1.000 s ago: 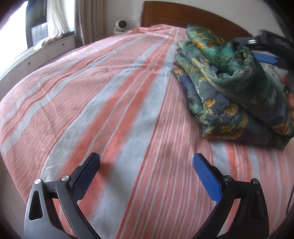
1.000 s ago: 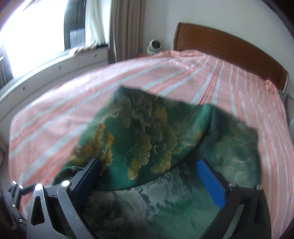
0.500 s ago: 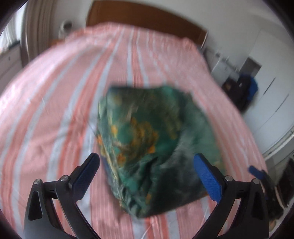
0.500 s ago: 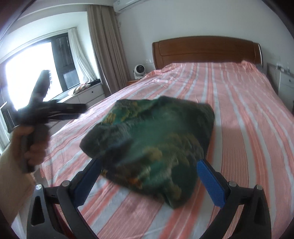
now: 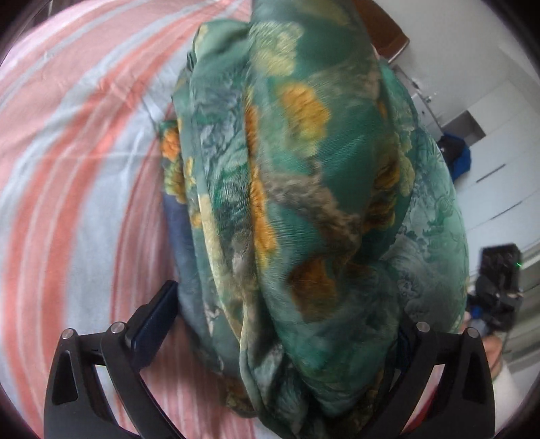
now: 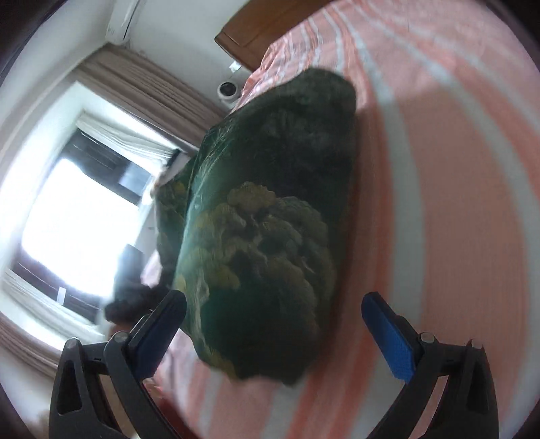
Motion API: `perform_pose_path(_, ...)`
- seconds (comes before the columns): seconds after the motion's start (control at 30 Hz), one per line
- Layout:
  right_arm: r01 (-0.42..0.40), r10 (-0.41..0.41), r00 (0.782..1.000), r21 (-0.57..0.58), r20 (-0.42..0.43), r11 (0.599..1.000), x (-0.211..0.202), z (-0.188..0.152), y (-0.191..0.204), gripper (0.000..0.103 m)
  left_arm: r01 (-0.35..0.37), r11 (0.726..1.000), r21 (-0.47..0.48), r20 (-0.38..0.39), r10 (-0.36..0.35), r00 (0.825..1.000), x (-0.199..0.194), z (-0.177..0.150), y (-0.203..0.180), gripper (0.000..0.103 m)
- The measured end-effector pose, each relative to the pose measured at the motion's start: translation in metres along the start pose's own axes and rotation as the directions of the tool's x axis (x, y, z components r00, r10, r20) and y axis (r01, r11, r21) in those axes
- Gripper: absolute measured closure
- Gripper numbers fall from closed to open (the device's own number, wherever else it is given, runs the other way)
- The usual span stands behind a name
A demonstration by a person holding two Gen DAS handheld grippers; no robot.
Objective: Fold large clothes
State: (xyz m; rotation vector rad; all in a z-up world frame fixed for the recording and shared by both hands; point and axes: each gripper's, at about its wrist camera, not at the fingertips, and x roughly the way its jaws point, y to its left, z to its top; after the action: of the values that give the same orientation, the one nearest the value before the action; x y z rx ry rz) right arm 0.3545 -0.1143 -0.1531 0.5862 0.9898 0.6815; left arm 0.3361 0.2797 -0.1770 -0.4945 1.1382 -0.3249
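Observation:
A green floral garment [image 5: 303,209], folded into a thick bundle, lies on the striped bed [image 5: 67,169]. My left gripper [image 5: 280,320] is open with its fingers wide apart around the near end of the bundle; the right finger is hidden behind the cloth. In the right wrist view the same bundle [image 6: 266,236] fills the middle. My right gripper [image 6: 273,317] is open and straddles its near end, both blue pads apart from the cloth. Both views are tilted and blurred.
The orange and white striped bedsheet [image 6: 455,202] spreads around the bundle. A wooden headboard [image 6: 256,30], a window [image 6: 77,216] with curtains and white cupboards [image 5: 499,141] surround the bed. The other hand-held gripper [image 5: 496,290] shows dark at the right edge.
Both grippers have moved in close to the folded bundle and rolled sideways. Each now has the bundle between its open fingers, where before it lay further ahead.

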Motion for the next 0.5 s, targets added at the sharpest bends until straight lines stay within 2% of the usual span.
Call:
perform_pose_path(0.07, -0.05, 0.051, 0.997, 0.017, -0.064, 0.999, 0.029, 0.011, -0.003, 0.0, 0.041, 0.999, -0.015, -0.027, -0.041, 0.999, 0.005, -0.002, 0.004, 0.0)
perform_pose_path(0.13, 0.003, -0.006, 0.995, -0.029, -0.099, 1.0, 0.05, 0.016, 0.004, 0.002, 0.038, 0.999, -0.021, -0.047, -0.039, 0.998, 0.008, -0.003, 0.003, 0.0)
perform_pose_path(0.17, 0.055, -0.066, 0.991, -0.099, -0.113, 0.994, 0.057, 0.018, 0.014, 0.005, 0.006, 1.0, -0.007, -0.05, -0.007, 0.999, 0.008, -0.005, -0.003, 0.001)
perform_pose_path(0.23, 0.189, -0.226, 0.969, -0.289, -0.1, 0.939, 0.064, 0.017, 0.04, 0.018, -0.068, 0.997, 0.043, -0.026, 0.069, 0.997, 0.008, -0.011, -0.025, 0.017)
perform_pose_path(0.3, 0.26, -0.311, 0.949, -0.416, -0.058, 0.872, 0.064, 0.008, 0.062, 0.025, -0.16, 0.983, 0.089, 0.026, 0.158, 0.987, 0.0, -0.017, -0.048, 0.035)
perform_pose_path(0.33, 0.294, -0.344, 0.939, -0.477, -0.018, 0.828, 0.063, 0.002, 0.074, 0.027, -0.209, 0.97, 0.122, 0.07, 0.201, 0.977, -0.008, -0.022, -0.064, 0.039)
perform_pose_path(0.37, 0.322, -0.361, 0.932, -0.525, 0.03, 0.788, 0.06, -0.006, 0.085, 0.028, -0.231, 0.962, 0.144, 0.105, 0.217, 0.971, -0.014, -0.026, -0.075, 0.043)
perform_pose_path(0.4, 0.338, -0.365, 0.929, -0.549, 0.064, 0.765, 0.057, -0.011, 0.093, 0.029, -0.243, 0.956, 0.164, 0.137, 0.222, 0.965, -0.02, -0.03, -0.086, 0.045)
perform_pose_path(0.5, 0.372, -0.338, 0.925, -0.585, 0.172, 0.721, 0.039, -0.023, 0.116, 0.031, -0.265, 0.94, 0.215, 0.232, 0.214, 0.949, -0.041, -0.036, -0.118, 0.045)
